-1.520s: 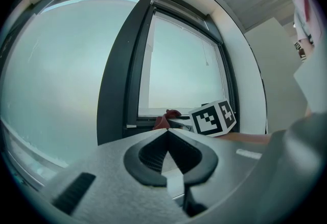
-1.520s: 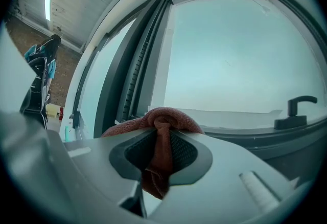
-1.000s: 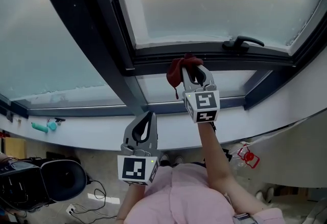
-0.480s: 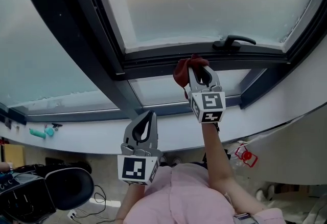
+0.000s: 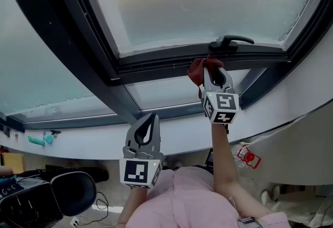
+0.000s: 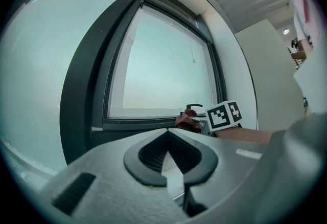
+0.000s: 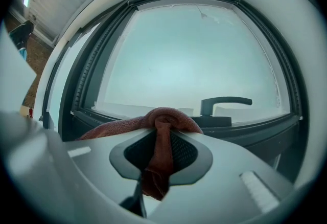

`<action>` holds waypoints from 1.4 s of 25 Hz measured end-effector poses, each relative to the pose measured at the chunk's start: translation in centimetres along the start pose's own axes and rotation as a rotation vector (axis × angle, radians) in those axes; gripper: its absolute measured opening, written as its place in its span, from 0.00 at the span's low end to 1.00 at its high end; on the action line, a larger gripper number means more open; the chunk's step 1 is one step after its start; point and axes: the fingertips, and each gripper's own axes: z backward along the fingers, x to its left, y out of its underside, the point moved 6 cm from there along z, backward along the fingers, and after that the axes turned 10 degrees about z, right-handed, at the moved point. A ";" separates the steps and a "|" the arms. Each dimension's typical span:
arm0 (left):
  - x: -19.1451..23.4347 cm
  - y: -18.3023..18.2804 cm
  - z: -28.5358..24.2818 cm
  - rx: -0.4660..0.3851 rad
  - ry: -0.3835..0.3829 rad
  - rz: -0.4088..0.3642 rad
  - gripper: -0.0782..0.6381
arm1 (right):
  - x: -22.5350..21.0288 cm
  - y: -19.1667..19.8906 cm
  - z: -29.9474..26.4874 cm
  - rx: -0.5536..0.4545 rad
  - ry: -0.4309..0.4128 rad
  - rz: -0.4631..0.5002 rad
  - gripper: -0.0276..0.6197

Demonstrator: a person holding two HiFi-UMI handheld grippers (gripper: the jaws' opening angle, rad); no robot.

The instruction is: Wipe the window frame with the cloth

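Note:
A red cloth [image 5: 199, 70] [image 7: 159, 131] is pinched in my right gripper [image 5: 210, 67], whose jaws are shut on it. The cloth is pressed against the dark window frame [image 5: 156, 65] along the sash's lower rail, just left of and below the black window handle [image 5: 230, 42] [image 7: 225, 103]. From the left gripper view the cloth [image 6: 188, 118] and the right gripper's marker cube show small in the distance. My left gripper [image 5: 147, 124] hangs lower, away from the frame, shut with nothing in it.
A thick dark mullion [image 5: 67, 39] runs diagonally at the left. A white sill [image 5: 171, 128] lies below the frame, with a teal object [image 5: 37, 140] at its far left. A black chair [image 5: 73, 190] stands on the floor at lower left.
My right gripper has slid the cloth to the right along the lower rail, closer to the handle. The left gripper has stayed where it was.

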 end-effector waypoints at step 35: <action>1.6 0.1 2.4 -0.016 -0.068 0.007 0.10 | -1.4 -0.2 2.0 -0.009 0.072 -0.029 0.15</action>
